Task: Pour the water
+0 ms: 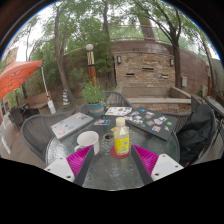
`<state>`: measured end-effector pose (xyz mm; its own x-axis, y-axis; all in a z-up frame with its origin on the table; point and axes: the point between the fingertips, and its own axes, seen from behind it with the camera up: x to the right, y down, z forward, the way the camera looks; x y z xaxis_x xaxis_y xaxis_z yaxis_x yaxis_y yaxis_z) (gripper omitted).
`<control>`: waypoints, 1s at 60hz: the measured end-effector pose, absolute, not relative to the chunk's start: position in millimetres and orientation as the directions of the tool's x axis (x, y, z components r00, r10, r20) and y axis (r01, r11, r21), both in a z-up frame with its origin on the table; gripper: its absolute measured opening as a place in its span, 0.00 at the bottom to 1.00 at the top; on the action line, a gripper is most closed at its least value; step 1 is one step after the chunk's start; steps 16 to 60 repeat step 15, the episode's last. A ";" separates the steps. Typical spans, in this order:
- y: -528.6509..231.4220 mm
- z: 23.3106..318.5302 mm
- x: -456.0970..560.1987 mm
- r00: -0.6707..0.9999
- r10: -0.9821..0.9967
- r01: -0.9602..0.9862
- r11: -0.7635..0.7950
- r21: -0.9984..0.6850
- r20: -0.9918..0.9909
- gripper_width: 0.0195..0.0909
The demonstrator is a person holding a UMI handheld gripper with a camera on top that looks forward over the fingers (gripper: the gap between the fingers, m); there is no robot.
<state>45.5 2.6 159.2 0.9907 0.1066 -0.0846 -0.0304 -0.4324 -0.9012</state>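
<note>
Your hand-held gripper [114, 163] hangs with its fingers spread apart and nothing between them, its magenta pads [83, 161] angled inward toward the plastic bottle [121, 138]. That bottle, clear with a yellow label and an orange cap, stands upright on the round glass surface [60, 150] just ahead of the fingers, roughly centred on the gap. That placement suits a straight approach, so you would not need to swing sideways. Just left of the bottle sits a white cup [88, 141], mouth up, probably the vessel meant to receive the water; it stands close enough that a short tilt should reach it. Beyond the bottle, scattered cards or papers [150, 123] lie on the surface, well clear of your path. The cap appears to be on, so judge whether it must come off before pouring.
</note>
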 end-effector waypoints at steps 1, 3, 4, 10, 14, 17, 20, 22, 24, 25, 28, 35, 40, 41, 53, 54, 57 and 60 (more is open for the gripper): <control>-8.0 166.0 43.8 0.992 0.099 -0.031 -0.436 -0.899 -0.082 0.90; -29.0 177.6 42.2 0.995 0.076 -0.029 -0.449 -0.893 -0.070 0.89; -39.3 187.3 40.0 0.996 0.062 -0.028 -0.456 -0.890 -0.064 0.89; -93.3 231.1 35.6 1.000 -0.004 -0.021 -0.451 -0.892 -0.022 0.90; -120.8 254.7 29.5 1.000 -0.025 -0.002 -0.431 -0.902 0.010 0.90; -127.2 261.8 28.8 0.999 -0.027 0.004 -0.429 -0.903 0.018 0.90; -127.2 261.8 28.8 0.999 -0.027 0.004 -0.429 -0.903 0.018 0.90; -127.2 261.8 28.8 0.999 -0.027 0.004 -0.429 -0.903 0.018 0.90; -127.2 261.8 28.8 0.999 -0.027 0.004 -0.429 -0.903 0.018 0.90; -127.2 261.8 28.8 0.999 -0.027 0.004 -0.429 -0.903 0.018 0.90; -127.2 261.8 28.8 0.999 -0.027 0.004 -0.429 -0.903 0.018 0.90; -127.2 261.8 28.8 0.999 -0.027 0.004 -0.429 -0.903 0.018 0.90; -127.2 261.8 28.8 0.999 -0.027 0.004 -0.429 -0.903 0.018 0.90; -127.2 261.8 28.8 0.999 -0.027 0.004 -0.429 -0.903 0.018 0.90; -127.2 261.8 28.8 0.999 -0.027 0.004 -0.429 -0.903 0.018 0.90; -127.2 261.8 28.8 0.999 -0.027 0.004 -0.429 -0.903 0.018 0.90; -127.2 261.8 28.8 0.999 -0.027 0.004 -0.429 -0.903 0.018 0.90; -127.2 261.8 28.8 0.999 -0.027 0.004 -0.429 -0.903 0.018 0.90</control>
